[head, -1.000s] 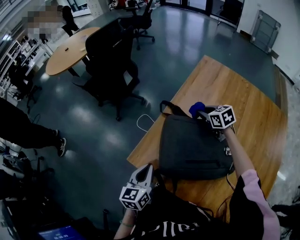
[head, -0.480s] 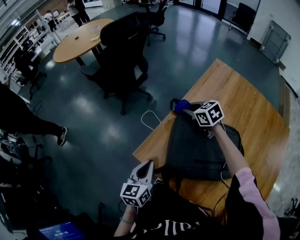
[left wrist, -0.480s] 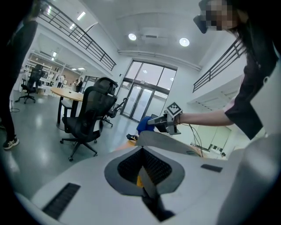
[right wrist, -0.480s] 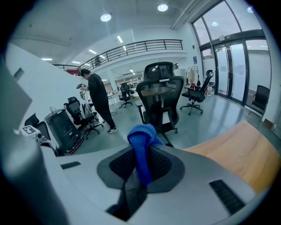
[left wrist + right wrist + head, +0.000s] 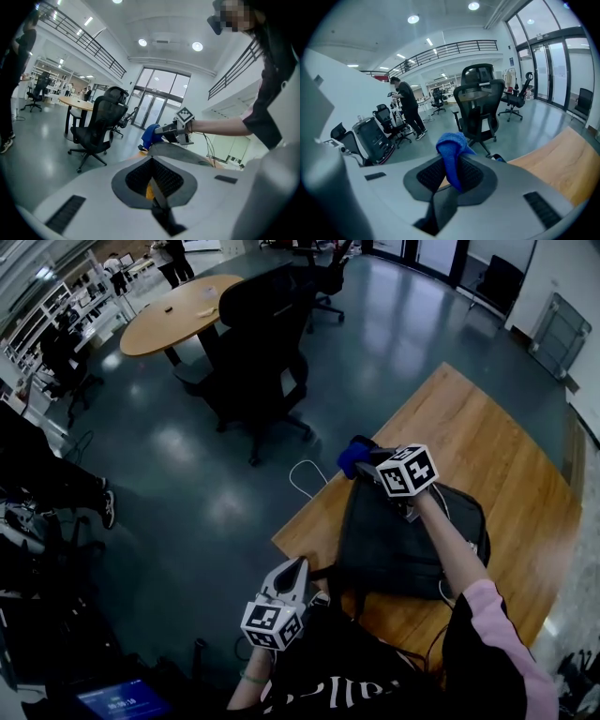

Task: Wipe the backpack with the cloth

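Head view shows right tongs [image 5: 366, 457] clamping blue cloth [image 5: 351, 459] at backpack [image 5: 394, 540] top

A wooden table [image 5: 502, 451] with a plank-grained top stood at an angle on the glossy grey-blue floor [image 5: 178, 474]. A dark backpack [image 5: 389, 554] lay flat on its near end, close to the left edge. On the floor just beside that edge lay a looped white cable [image 5: 302, 476]. A black office chair [image 5: 267, 352] and a round table [image 5: 178, 317] stood well apart from it.
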`<act>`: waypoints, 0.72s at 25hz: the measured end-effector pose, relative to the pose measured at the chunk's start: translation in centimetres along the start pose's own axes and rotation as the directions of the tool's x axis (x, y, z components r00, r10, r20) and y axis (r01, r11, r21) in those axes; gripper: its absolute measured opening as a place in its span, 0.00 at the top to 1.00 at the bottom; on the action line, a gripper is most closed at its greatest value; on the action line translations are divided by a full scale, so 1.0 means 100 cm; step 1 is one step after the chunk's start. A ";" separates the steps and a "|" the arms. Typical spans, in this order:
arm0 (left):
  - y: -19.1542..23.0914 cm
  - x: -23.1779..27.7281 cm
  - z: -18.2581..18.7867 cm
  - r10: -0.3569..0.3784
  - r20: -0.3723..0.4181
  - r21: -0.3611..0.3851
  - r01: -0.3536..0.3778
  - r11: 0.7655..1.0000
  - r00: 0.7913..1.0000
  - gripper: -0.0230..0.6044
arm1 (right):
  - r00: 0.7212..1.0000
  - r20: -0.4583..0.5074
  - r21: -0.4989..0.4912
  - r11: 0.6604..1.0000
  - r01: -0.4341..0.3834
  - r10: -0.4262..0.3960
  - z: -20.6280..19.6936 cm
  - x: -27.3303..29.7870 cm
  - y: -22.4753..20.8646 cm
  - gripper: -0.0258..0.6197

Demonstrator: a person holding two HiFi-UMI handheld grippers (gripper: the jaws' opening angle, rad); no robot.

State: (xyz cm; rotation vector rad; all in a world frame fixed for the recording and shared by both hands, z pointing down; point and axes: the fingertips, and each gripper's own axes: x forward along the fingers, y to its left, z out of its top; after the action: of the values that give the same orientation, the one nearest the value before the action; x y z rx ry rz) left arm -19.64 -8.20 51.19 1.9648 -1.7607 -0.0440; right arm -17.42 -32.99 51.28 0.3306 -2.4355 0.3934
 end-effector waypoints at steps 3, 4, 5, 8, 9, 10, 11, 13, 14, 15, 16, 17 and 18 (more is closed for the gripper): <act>0.003 -0.006 -0.002 0.012 0.002 0.001 -0.012 1.000 1.000 0.96 | 0.999 -0.008 -0.060 0.998 -0.032 0.032 -0.009 -0.005 0.024 0.87; 0.002 -0.008 -0.003 0.016 0.002 0.001 -0.016 1.000 1.000 0.96 | 0.999 -0.010 -0.078 0.996 -0.042 0.041 -0.013 -0.008 0.033 0.87; 0.002 -0.010 -0.004 0.020 0.002 0.001 -0.020 1.000 1.000 0.96 | 0.999 -0.012 -0.095 0.994 -0.048 0.047 -0.017 -0.010 0.042 0.87; 0.004 -0.016 -0.006 0.030 0.004 0.001 -0.030 1.000 1.000 0.96 | 0.998 -0.002 -0.114 0.991 -0.065 0.065 -0.024 -0.013 0.064 0.87; 0.005 -0.017 -0.007 0.032 0.005 0.001 -0.032 0.999 0.999 0.96 | 0.997 0.005 -0.109 0.991 -0.074 0.075 -0.025 -0.014 0.072 0.87; 0.006 -0.019 -0.007 0.034 0.004 0.001 -0.034 0.999 0.999 0.96 | 0.996 0.013 -0.103 0.991 -0.085 0.087 -0.026 -0.016 0.081 0.87; 0.006 -0.020 -0.008 0.035 0.003 0.001 -0.035 0.999 0.999 0.96 | 0.995 0.021 -0.100 0.990 -0.098 0.100 -0.027 -0.018 0.090 0.87; 0.008 -0.022 -0.010 0.037 0.000 0.001 -0.037 0.999 0.999 0.96 | 0.991 0.040 -0.095 0.988 -0.125 0.129 -0.028 -0.022 0.109 0.87; 0.008 -0.023 -0.011 0.037 -0.001 0.001 -0.037 0.999 0.999 0.96 | 0.988 0.051 -0.088 0.986 -0.138 0.143 -0.029 -0.025 0.119 0.87; 0.008 -0.025 -0.011 0.038 -0.001 0.002 -0.038 0.999 0.999 0.96 | 0.986 0.061 -0.080 0.985 -0.152 0.157 -0.031 -0.028 0.129 0.87; 0.007 -0.027 -0.011 0.038 0.001 0.002 -0.038 0.999 0.999 0.96 | 0.983 0.069 -0.072 0.984 -0.164 0.168 -0.034 -0.030 0.140 0.87; 0.007 -0.030 -0.011 0.038 0.003 0.002 -0.038 0.999 0.999 0.96 | 0.981 0.075 -0.064 0.983 -0.174 0.178 -0.038 -0.033 0.150 0.87; 0.006 -0.033 -0.012 0.039 0.006 0.000 -0.039 0.999 0.999 0.96 | 0.979 0.081 -0.056 0.982 -0.182 0.186 -0.043 -0.036 0.161 0.87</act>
State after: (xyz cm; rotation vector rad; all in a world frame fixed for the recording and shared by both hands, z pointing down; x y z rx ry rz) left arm -20.35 -4.71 51.47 1.9320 -1.8022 -0.0359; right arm -17.59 -16.13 49.06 0.1021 -2.5646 0.4070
